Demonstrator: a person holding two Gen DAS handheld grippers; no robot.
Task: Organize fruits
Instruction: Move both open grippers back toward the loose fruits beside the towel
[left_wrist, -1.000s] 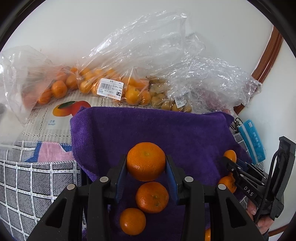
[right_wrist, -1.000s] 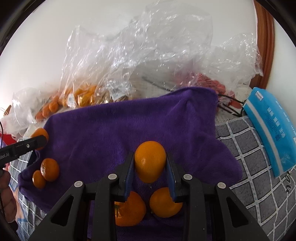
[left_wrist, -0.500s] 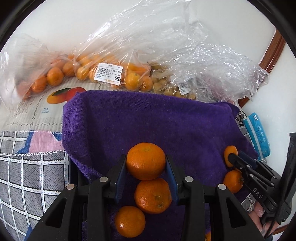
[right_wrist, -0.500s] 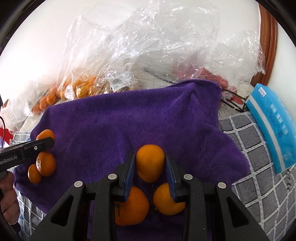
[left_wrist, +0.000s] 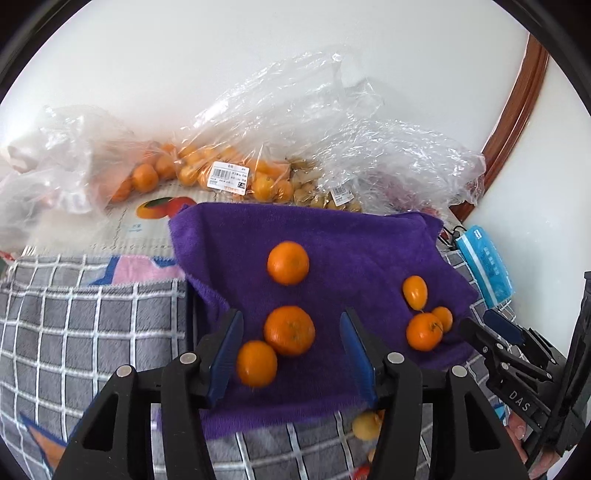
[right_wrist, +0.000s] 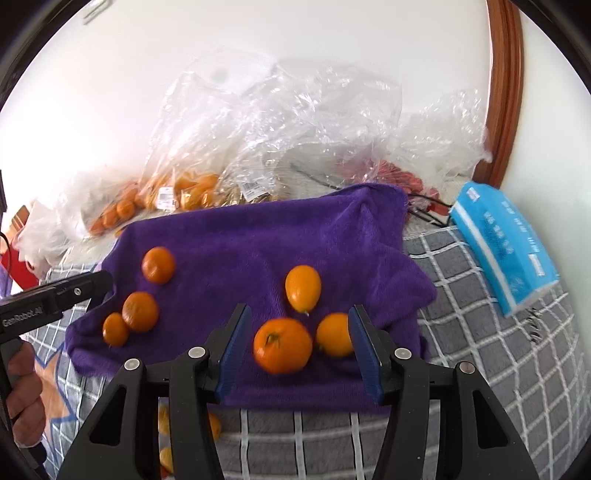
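Note:
A purple towel (left_wrist: 347, 236) (right_wrist: 266, 236) lies on a grey checked cloth. On its left side lie three mandarins: one farther out (left_wrist: 287, 262) and two close to my left gripper (left_wrist: 289, 330) (left_wrist: 256, 363). My left gripper (left_wrist: 291, 354) is open and empty, pulled back from them. On the right side lie an oval orange fruit (right_wrist: 303, 287), a mandarin (right_wrist: 282, 345) and a yellow-orange fruit (right_wrist: 332, 334). My right gripper (right_wrist: 301, 349) is open and empty, with the last two between its fingers.
Clear plastic bags of mandarins (left_wrist: 221, 173) and other fruit (right_wrist: 399, 173) lie behind the towel against the white wall. A blue tissue pack (right_wrist: 506, 236) lies at the right. Loose small fruits lie on the checked cloth (right_wrist: 491, 332) under the grippers (left_wrist: 365, 424).
Both grippers have opened and let go of their fruit onto the towel. Both have drawn back and upward from the towel.

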